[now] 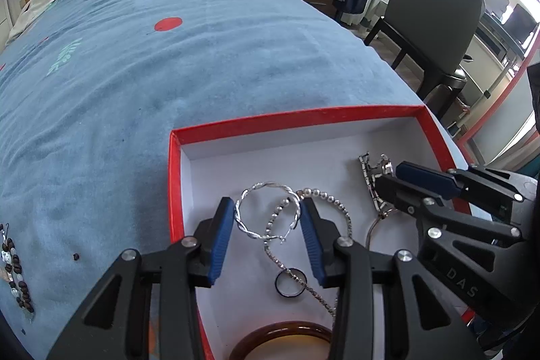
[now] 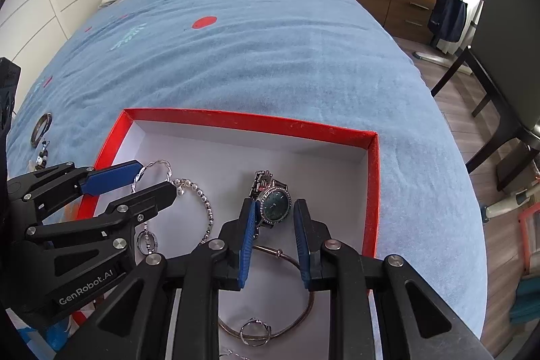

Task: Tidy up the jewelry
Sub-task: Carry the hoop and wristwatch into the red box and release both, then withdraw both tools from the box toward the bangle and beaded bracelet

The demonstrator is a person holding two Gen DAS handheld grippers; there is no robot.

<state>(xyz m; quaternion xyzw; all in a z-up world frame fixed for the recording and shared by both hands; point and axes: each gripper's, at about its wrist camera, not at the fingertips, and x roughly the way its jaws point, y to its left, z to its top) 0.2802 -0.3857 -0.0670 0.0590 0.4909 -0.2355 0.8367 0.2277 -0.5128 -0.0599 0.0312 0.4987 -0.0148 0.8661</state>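
Blue bed (image 1: 202, 63), red box (image 1: 303, 118) near. Left gripper (image 1: 266, 235) spread around hoop (image 1: 266, 211); right gripper (image 2: 274, 237) spread beside watch (image 2: 275, 203). You lift clear slowly, avoid snagging chains.

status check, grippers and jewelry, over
Left gripper open over twisted hoop. Right gripper open around watch. Both inside red box. Beaded bracelet on bedspread outside.
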